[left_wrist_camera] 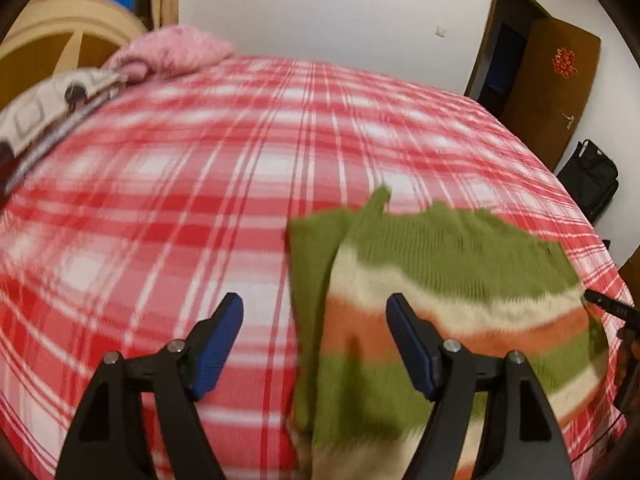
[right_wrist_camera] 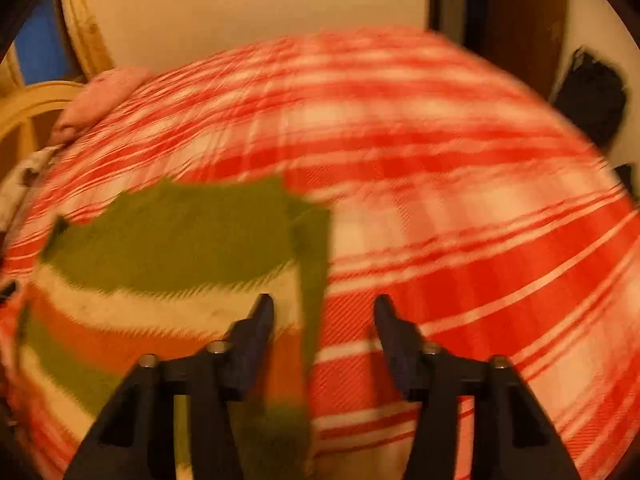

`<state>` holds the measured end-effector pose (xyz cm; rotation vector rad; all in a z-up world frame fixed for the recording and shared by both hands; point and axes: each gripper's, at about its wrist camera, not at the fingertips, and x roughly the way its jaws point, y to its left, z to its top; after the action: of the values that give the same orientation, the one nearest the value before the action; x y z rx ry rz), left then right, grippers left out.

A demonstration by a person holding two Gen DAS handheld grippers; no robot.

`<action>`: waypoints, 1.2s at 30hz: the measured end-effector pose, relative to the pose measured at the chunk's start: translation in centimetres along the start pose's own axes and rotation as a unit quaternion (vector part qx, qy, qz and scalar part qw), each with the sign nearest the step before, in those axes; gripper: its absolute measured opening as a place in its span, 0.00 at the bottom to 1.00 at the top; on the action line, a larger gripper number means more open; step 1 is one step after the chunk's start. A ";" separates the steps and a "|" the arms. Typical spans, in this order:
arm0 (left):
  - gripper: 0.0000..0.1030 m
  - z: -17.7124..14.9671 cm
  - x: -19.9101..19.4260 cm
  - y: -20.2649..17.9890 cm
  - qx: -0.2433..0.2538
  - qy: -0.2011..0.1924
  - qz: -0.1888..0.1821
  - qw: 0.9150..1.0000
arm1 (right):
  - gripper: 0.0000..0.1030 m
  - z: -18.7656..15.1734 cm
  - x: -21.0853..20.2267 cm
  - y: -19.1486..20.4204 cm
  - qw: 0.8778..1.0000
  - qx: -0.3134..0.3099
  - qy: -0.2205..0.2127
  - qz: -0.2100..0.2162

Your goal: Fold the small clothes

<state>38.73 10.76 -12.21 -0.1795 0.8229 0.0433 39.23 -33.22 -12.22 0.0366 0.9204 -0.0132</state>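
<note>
One striped sweater (left_wrist_camera: 440, 280) (sleeves folded in) near bed (left_wrist_camera: 200, 160) edge; two pillows (left_wrist_camera: 172, 50) at head; left gripper (left_wrist_camera: 314, 308) and right gripper (right_wrist_camera: 324, 308) both apart, empty.

Home bedroom: plaid-covered bed (left_wrist_camera: 200, 180), pink pillow (left_wrist_camera: 172, 50), door (left_wrist_camera: 552, 92).

A red ornamental sign (left_wrist_camera: 563, 63), shaped like a paper-cut character, sits on the brown door (left_wrist_camera: 548, 120) at far right; blur prevents reading it. No other text is legible.
</note>
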 end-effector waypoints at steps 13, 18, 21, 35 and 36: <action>0.92 3.8 10.0 0.3 -0.002 0.067 0.118 0.991 | 0.53 2.3 5.9 7.0 0.993 -0.085 0.047 0.064; 0.92 2.6 6.7 2.0 -0.041 0.055 0.079 0.995 | 0.53 1.7 4.0 5.5 0.995 -0.059 0.037 0.074; 0.92 0.2 1.9 1.9 -0.031 0.027 0.042 0.998 | 0.53 0.0 0.9 4.0 0.994 -0.037 0.023 0.096; 0.95 -10.9 -3.8 1.4 0.017 0.055 0.038 0.998 | 0.53 -11.3 -5.3 0.6 0.998 -0.023 0.044 0.042; 0.95 -10.8 -4.0 1.4 0.014 0.053 0.038 0.998 | 0.53 -11.1 -6.0 0.9 0.998 -0.022 0.033 0.039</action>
<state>28.01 10.37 -16.66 -0.1255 0.9361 0.0951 26.81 -31.89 -14.17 0.0326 0.9853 0.0817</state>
